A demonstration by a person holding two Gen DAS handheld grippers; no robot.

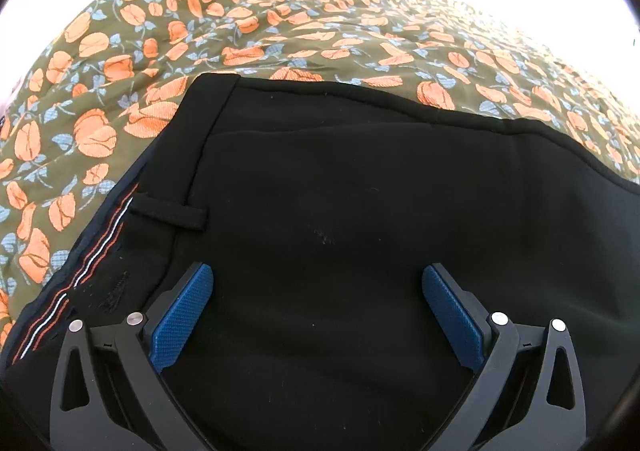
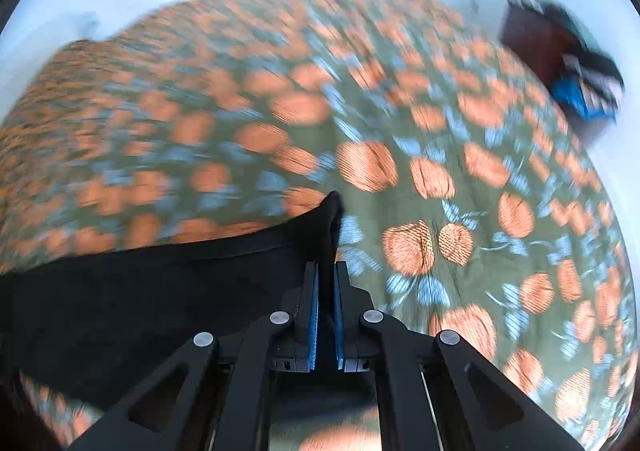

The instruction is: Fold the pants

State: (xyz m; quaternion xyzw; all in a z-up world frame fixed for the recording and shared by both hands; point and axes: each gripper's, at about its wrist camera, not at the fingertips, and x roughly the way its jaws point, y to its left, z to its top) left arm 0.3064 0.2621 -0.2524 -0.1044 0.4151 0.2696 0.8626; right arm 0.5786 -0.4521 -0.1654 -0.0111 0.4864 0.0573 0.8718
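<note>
The right gripper (image 2: 327, 271) has its fingers clamped on only a thin pinch of the pants (image 2: 140, 291), so this may slip; the left gripper (image 1: 318, 283) hovers with fingers apart.

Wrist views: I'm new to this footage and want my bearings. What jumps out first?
The olive bedspread with orange flowers and blue leaves fills the background of both views. Against it lie the black pants, their waistband with a belt loop and striped lining at the left of the left wrist view. The left gripper hovers open above them, while the right gripper is shut on a pinched edge of the black cloth.
</note>
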